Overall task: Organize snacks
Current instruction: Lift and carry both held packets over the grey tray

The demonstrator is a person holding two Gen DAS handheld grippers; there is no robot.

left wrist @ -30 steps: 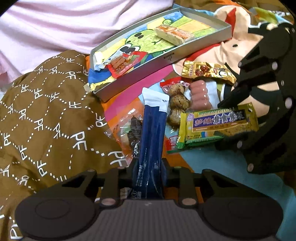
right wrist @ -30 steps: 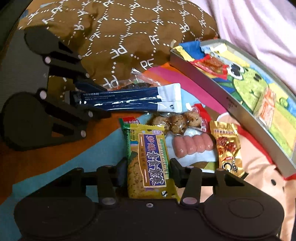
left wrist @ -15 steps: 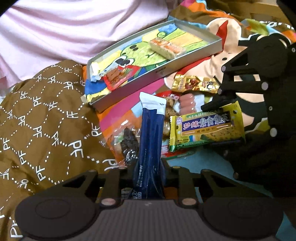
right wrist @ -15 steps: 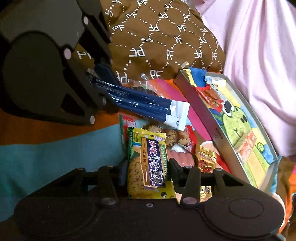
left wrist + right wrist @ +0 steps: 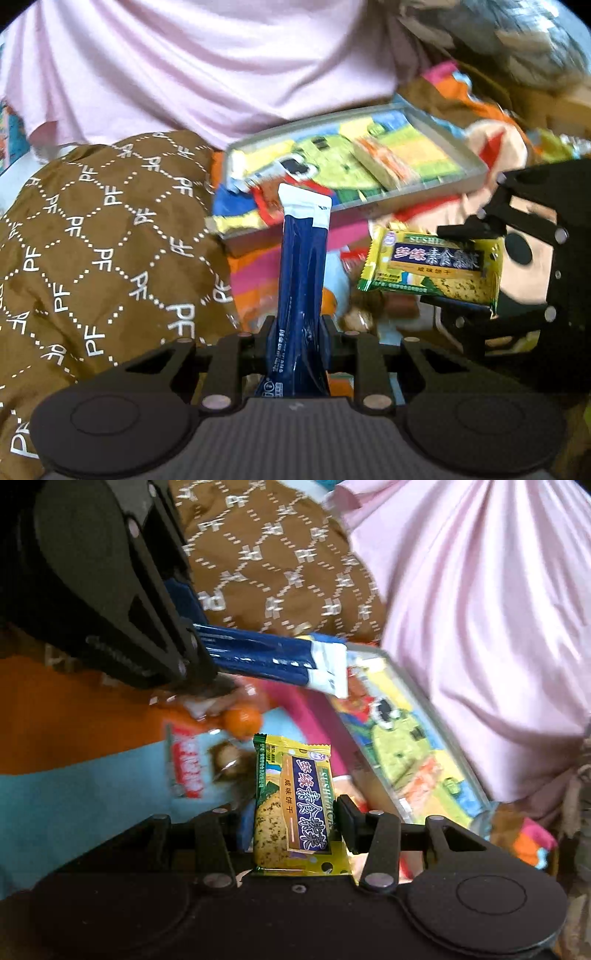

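Note:
My left gripper (image 5: 295, 328) is shut on a long blue sachet (image 5: 301, 280) with a white tip, held up off the bedding and pointing toward the grey tray (image 5: 476, 173). The right gripper (image 5: 291, 819) is shut on a yellow cracker packet (image 5: 295, 805), also lifted. From the left wrist view the same cracker packet (image 5: 432, 266) hangs at the right in the other gripper (image 5: 458, 258). From the right wrist view the blue sachet (image 5: 266, 657) crosses above, its tip over the near end of the tray (image 5: 436, 727). A snack bar (image 5: 380, 162) lies inside the tray.
A brown patterned cushion (image 5: 92, 251) lies to the left of the tray. A person's pink garment (image 5: 207, 66) rises behind it. Loose snacks stay on the colourful bedding below: a red-and-white packet (image 5: 184, 768) and a round orange thing (image 5: 242, 722).
Both grippers have risen off the bedding with their packets and moved toward the tray. The sachet's tip now reaches the tray's near end; the snack pile has dropped below.

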